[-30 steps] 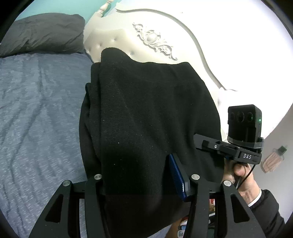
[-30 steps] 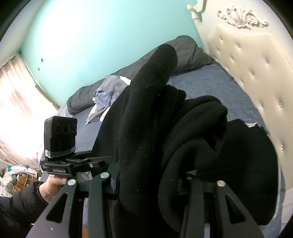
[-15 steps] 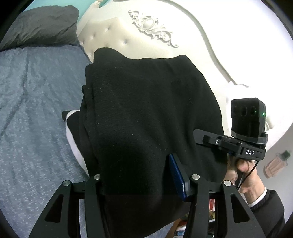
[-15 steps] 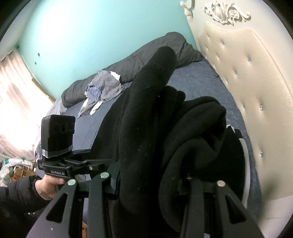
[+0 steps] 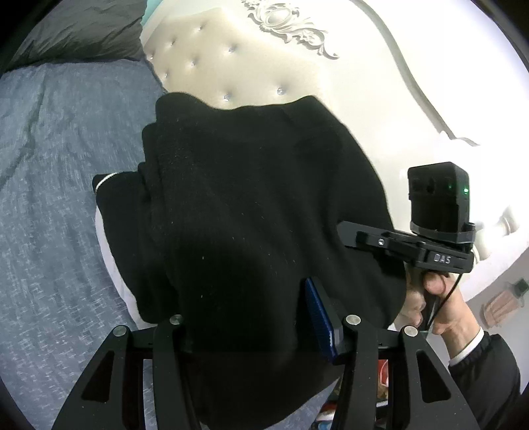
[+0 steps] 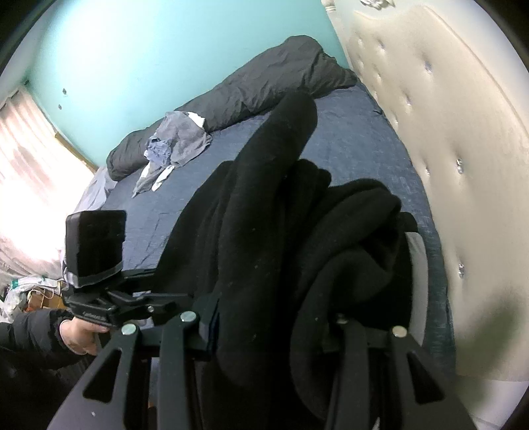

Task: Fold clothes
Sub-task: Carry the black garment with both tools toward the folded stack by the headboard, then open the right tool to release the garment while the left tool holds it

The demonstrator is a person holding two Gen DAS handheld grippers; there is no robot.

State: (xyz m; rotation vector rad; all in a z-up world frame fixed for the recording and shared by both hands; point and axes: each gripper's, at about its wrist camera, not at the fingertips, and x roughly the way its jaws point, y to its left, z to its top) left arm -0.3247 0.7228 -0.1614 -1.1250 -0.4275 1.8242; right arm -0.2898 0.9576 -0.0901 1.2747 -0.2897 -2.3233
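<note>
Both tongs, left (image 5: 251,317) and right (image 6: 264,324), stay clamped on the bunched black sweater (image 5: 258,205), now lower, nearer the headboard (image 5: 264,66) and blue bed (image 5: 49,165).

I see a plain black garment (image 5: 258,205), mottled blue-grey bedspread (image 5: 49,198), cream tufted headboard (image 6: 446,115), teal wall (image 6: 148,49), dark grey pillow (image 5: 76,29).

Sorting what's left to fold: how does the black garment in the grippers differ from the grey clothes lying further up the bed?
The black garment is held up off the bed, gripped by the left gripper and the right gripper; the grey clothes lie loose on the blue bedspread, untouched. The black garment is one thick, dark bundle; the grey clothes are a pale, crumpled heap with white showing. Both are soft fabric.
</note>
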